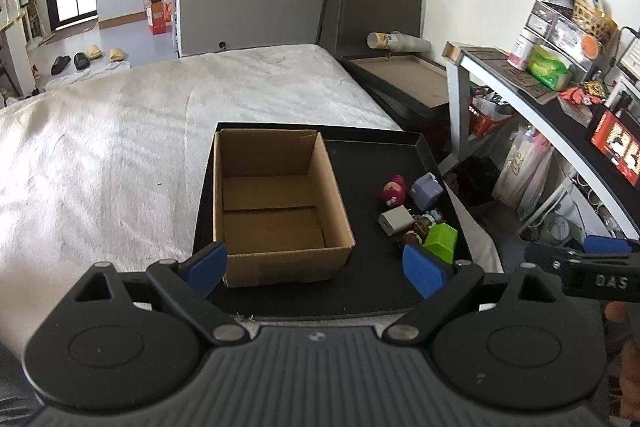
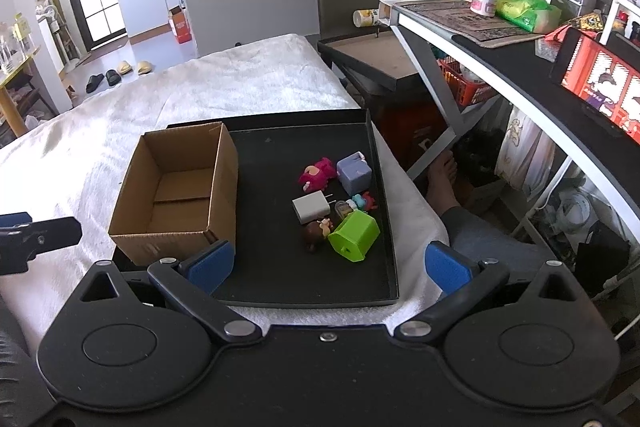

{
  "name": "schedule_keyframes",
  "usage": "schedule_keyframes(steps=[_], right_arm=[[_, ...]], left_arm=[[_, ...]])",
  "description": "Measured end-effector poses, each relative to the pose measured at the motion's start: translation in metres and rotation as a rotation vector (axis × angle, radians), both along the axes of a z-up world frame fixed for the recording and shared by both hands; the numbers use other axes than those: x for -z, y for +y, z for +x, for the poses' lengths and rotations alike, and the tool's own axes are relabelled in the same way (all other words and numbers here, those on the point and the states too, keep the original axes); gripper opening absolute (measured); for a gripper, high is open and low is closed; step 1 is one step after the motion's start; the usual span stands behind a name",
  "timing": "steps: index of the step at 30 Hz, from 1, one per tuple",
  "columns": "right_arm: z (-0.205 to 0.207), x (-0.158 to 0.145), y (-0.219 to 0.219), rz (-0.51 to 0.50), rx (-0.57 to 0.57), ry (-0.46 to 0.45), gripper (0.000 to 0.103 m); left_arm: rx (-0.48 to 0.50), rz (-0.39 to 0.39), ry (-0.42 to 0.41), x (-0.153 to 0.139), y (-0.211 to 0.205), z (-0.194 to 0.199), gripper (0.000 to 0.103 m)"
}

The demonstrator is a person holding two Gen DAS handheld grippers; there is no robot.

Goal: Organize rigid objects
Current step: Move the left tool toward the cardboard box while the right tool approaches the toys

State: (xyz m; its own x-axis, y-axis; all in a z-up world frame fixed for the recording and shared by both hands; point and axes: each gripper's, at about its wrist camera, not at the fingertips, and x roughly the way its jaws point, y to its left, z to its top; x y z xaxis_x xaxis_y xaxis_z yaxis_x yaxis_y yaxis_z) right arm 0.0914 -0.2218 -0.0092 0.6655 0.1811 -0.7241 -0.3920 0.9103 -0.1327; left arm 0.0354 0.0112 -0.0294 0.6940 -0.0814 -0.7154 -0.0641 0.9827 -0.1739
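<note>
Your left gripper (image 1: pixel 316 269) and right gripper (image 2: pixel 328 265) hover with jaws apart, holding nothing; the cardboard box (image 2: pixel 176 195) sits empty beside the toys (image 2: pixel 340 203), ready to receive them.

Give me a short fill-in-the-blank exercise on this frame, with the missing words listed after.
1. The cardboard box has ____ inside it.
2. The box and the toys sit on a black ____.
3. The white charger lies on the tray, ____ the box.
4. Both the left gripper and the right gripper are ____.

Missing words: nothing; tray; outside; open
</note>
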Motion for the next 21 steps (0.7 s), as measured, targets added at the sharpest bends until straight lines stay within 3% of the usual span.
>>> schedule_keyframes(steps=[21], right_arm=[[0.043,0.024,-0.017,0.034,0.023,0.066,0.100]], left_arm=[[-0.121,-0.022,0.081,0.044,0.032,0.038,0.094]])
